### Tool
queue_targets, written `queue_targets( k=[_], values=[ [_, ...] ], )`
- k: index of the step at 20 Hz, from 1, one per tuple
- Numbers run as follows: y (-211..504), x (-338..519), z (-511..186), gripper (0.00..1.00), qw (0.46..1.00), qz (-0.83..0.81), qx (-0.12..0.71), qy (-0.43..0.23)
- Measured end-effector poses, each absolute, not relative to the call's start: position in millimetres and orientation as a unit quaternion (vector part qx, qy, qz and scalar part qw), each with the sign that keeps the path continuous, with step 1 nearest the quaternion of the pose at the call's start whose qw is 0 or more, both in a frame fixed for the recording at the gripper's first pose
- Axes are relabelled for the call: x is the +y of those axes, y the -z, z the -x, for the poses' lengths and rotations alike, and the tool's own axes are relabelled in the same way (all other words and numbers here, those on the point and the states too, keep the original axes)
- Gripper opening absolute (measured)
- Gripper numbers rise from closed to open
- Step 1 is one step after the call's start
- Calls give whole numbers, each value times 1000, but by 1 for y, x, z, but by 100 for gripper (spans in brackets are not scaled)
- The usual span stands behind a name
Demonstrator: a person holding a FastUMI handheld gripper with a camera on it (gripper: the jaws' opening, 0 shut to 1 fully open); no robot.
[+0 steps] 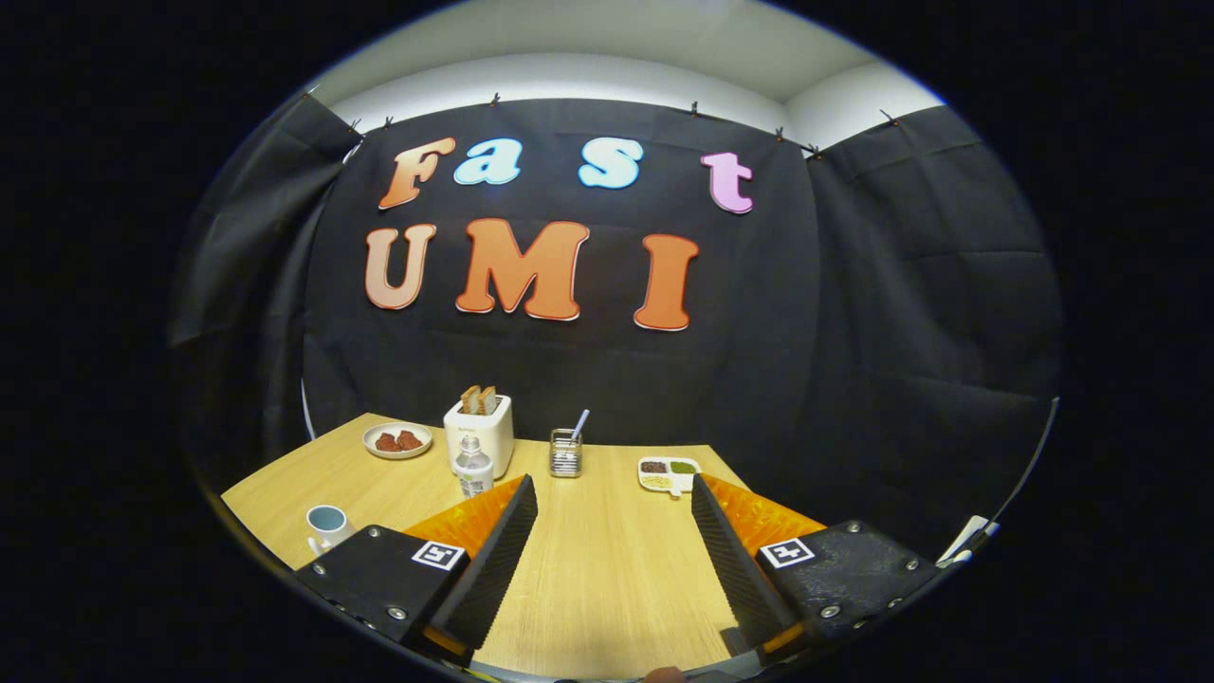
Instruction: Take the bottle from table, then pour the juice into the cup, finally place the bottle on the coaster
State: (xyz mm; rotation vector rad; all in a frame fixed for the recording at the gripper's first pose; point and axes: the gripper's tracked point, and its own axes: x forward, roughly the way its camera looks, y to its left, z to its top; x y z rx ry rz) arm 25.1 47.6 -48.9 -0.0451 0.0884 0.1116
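A small clear bottle (472, 467) with a white label stands upright on the wooden table (607, 560), just in front of the toaster and just beyond my left fingertip. A white cup (326, 525) with a pale blue inside sits near the table's left edge, beside my left finger. My gripper (615, 493) is open, fingers spread wide over the table with nothing between them. The bottle is apart from both fingers.
A white toaster (481, 429) with two bread slices stands behind the bottle. A white plate (397, 440) with reddish food lies to its left. A wire holder (566, 452) with a straw stands mid-table, and a divided dish (669, 473) lies further right.
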Motion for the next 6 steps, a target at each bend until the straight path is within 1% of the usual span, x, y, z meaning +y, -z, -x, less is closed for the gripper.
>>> queue_targets(
  k=[6],
  values=[
    [52,10,-18,97,999,4,42,-33]
  ],
)
